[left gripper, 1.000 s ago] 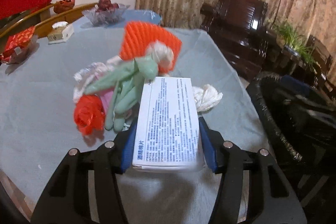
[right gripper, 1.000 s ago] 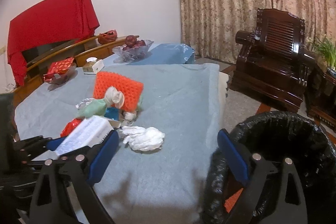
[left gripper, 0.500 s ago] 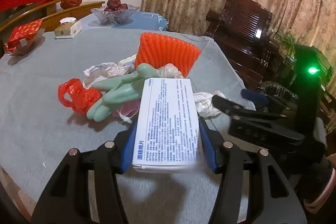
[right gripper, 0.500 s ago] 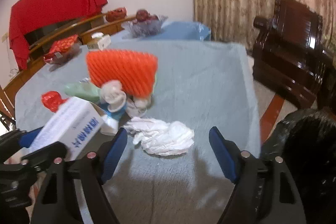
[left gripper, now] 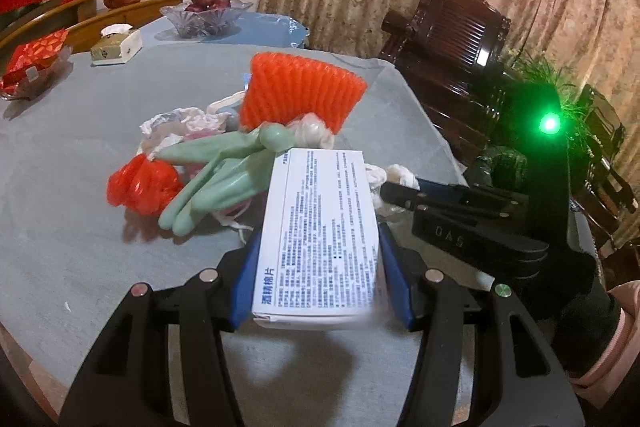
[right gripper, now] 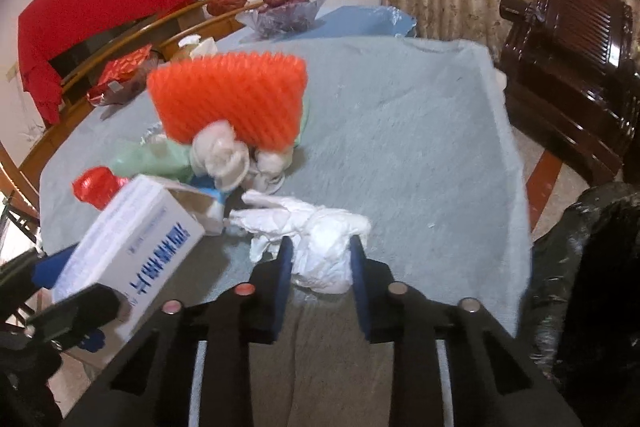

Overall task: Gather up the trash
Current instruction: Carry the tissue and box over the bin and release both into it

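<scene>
The box (left gripper: 320,227) is clamped between the blue pads of the left claw (left gripper: 320,255), lifted clear of the surface (left gripper: 60,187); it is white card, rectangular, printed with small text, one end flap open in the right view. The tissue (right gripper: 320,247), a crumpled white wad, soft and irregular, lies on the surface near its front edge, and the right claw (right gripper: 320,267) has its pads on either side of it, touching or nearly so; I judge the grip closed or closing on it, not lifted yet.

Neither piece has reached the bin (right gripper: 592,267), a black-bagged container just beside the surface on the right. So the task looks early: two items in hand, none of these dropped.

Left on the surface, in one heap: a ribbed orange foam net (left gripper: 300,95), standing upright; a limp pale-green rubber glove (left gripper: 224,175); a scrunched red plastic bag (left gripper: 140,183); more balled white paper (right gripper: 220,155) and thin clear wrap (left gripper: 180,119). All light, crushable stuff that should pinch easily but may drag neighbours along.

The surface wears a grey-blue napped cloth.
</scene>
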The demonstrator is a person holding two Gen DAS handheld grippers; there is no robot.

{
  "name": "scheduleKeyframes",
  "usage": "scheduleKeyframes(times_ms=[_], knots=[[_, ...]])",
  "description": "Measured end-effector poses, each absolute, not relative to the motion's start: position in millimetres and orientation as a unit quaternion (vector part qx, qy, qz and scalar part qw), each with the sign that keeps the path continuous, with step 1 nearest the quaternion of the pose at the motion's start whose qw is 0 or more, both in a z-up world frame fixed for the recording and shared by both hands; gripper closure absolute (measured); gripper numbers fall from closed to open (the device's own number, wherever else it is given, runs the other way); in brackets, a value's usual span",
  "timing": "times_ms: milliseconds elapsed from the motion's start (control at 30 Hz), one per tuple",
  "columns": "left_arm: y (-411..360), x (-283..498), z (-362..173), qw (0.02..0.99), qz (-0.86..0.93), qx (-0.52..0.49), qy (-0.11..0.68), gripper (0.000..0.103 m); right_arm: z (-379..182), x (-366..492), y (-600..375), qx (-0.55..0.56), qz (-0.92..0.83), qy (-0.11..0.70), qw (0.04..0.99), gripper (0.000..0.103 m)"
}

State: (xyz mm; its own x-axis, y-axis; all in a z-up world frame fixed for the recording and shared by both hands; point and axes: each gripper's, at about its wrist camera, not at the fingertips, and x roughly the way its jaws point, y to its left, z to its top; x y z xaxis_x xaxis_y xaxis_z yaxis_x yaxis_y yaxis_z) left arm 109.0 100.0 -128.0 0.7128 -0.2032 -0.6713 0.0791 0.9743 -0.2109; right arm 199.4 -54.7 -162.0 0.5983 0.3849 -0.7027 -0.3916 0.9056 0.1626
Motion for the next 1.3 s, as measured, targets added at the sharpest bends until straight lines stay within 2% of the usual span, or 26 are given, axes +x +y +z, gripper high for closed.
scheduleKeyframes(times_ms=[833,1300], knots=[[17.6,111.7,-72.6,0.931,-0.162,-0.058,0.321,0.05,-72.3,127.5,-173.8,0.032,0.118,0.291,0.949,0.076],[-67.9,127.6,-69.4,0.918,-0.23,-0.025,0.322,0.05,-69.4,94.1,-259.2,0.058,0.029,0.284,0.957,0.076]])
